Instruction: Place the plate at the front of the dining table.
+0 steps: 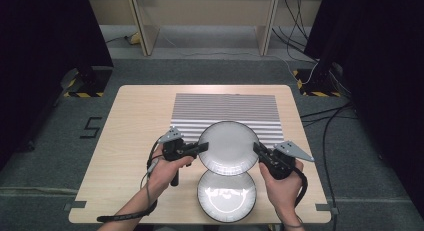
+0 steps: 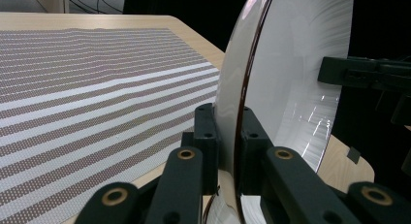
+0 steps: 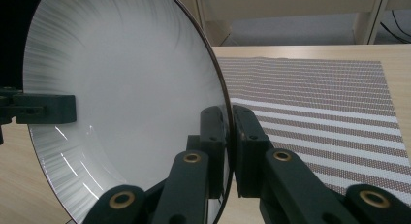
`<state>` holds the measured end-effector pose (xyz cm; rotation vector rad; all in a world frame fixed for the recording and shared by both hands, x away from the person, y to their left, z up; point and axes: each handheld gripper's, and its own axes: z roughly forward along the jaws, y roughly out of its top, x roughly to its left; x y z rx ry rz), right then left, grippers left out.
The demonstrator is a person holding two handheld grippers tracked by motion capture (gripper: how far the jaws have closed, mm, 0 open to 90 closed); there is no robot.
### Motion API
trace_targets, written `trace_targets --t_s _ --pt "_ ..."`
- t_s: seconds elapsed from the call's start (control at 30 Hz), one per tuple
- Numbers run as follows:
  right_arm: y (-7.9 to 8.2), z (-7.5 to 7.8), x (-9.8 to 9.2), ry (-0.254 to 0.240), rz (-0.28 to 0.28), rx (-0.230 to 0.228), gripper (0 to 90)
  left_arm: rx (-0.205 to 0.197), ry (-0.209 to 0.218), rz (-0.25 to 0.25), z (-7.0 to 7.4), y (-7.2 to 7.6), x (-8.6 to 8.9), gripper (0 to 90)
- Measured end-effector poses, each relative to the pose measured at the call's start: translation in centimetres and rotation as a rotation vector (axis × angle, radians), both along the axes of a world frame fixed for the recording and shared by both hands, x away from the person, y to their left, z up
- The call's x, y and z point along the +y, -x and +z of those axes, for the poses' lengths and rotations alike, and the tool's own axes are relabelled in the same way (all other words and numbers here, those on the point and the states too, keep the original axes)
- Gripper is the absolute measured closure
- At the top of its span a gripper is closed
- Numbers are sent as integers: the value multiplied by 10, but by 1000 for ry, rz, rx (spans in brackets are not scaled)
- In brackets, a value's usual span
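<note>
A white plate with a dark rim (image 1: 229, 147) is held level between my two grippers, a little above the table, over the near edge of the striped placemat (image 1: 225, 108). My left gripper (image 1: 204, 147) is shut on its left rim, and the pads pinch the rim (image 2: 228, 136) in the left gripper view. On the opposite rim my right gripper (image 1: 257, 149) is shut too, its jaws clamped on the edge (image 3: 229, 141). A second white plate (image 1: 226, 195) lies on the table just in front, partly under the held one.
The brown and white placemat (image 2: 97, 88) covers the far middle of the wooden table (image 1: 135, 121). Beyond the table are a grey floor, cables (image 1: 325, 121) at the right and black stands at both far corners.
</note>
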<state>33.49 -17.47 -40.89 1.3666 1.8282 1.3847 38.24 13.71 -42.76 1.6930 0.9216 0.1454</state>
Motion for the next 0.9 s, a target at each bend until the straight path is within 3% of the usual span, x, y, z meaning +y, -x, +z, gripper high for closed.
trace_targets --t_s 0.9 --pt "-31 1 -2 -6 -34 -15 838 -24 -9 9 6 -32 -5 816"
